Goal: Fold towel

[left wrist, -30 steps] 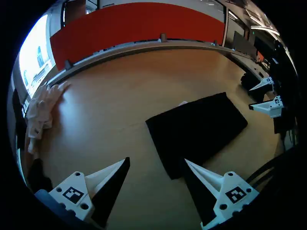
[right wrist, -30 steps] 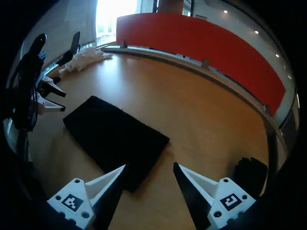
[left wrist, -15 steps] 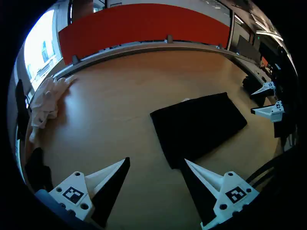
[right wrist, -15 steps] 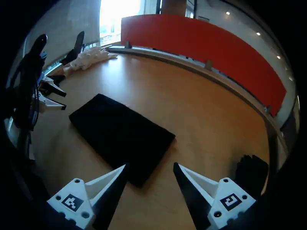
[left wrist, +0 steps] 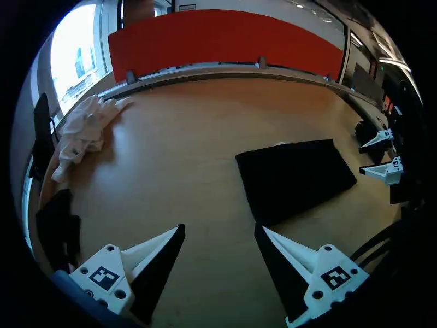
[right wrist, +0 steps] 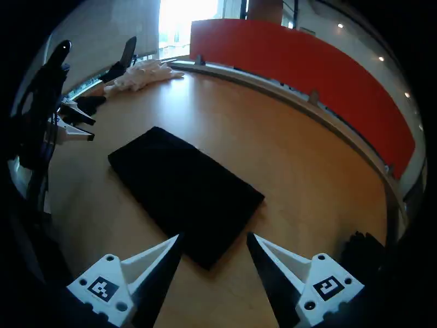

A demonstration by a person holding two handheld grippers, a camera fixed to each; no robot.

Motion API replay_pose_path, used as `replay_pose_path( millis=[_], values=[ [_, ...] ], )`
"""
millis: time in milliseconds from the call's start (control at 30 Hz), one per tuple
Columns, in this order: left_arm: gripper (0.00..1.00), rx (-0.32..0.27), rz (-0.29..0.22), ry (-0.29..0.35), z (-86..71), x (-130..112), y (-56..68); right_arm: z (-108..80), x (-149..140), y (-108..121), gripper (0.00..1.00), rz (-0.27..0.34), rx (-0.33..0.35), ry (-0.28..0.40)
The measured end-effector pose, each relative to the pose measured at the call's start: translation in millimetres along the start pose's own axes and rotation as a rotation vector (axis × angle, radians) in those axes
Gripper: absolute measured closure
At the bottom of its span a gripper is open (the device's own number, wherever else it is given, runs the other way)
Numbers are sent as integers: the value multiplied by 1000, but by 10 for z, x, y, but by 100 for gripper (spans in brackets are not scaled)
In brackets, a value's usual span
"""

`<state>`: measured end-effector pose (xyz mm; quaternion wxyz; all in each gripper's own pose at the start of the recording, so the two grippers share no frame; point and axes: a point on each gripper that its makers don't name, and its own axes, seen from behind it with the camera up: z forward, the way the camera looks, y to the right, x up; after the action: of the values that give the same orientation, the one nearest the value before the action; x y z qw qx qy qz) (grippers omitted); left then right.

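A black towel [left wrist: 297,177] lies folded into a flat rectangle on the wooden table [left wrist: 180,142]. In the right gripper view the same black towel [right wrist: 185,188] stretches from the near middle toward the far left. My left gripper [left wrist: 218,240] hovers open above bare wood, just left of the towel's near corner. My right gripper [right wrist: 213,249] hangs open over the towel's near corner, holding nothing. Each view also catches the other gripper far off: the right gripper [left wrist: 377,158] at the far right, the left gripper [right wrist: 76,126] at the far left.
A crumpled white cloth [left wrist: 84,131] lies at the table's far left; it is the white cloth [right wrist: 145,74] at the far edge in the right gripper view. Dark cloth [left wrist: 57,227] and a dark pile [right wrist: 360,251] sit at the edges. A red partition [left wrist: 229,38] backs the table.
Both grippers have drawn back and swung; the towel now sits farther from each pair of fingers. The towel itself has not moved on the table.
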<state>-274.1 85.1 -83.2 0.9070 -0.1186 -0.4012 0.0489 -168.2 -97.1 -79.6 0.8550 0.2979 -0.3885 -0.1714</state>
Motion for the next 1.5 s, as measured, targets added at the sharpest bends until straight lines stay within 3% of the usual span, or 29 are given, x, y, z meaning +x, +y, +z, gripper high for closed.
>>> replay_pose_path(
  millis=[400, 800, 1233, 1500],
  values=[
    [6, 46, -43, 6, -178, -129, -177, 54, -3, -28, 13, -32, 28, -13],
    [6, 68, -63, 4, -260, -204, -271, 69, -51, -41, 13, -48, 44, -35],
    [6, 75, -67, -3, -283, -255, -332, 152, -363, -3, 15, -51, 48, -96],
    [6, 80, -69, -5, -296, -266, -357, 176, -512, 4, 30, -70, 61, -138]
  ],
)
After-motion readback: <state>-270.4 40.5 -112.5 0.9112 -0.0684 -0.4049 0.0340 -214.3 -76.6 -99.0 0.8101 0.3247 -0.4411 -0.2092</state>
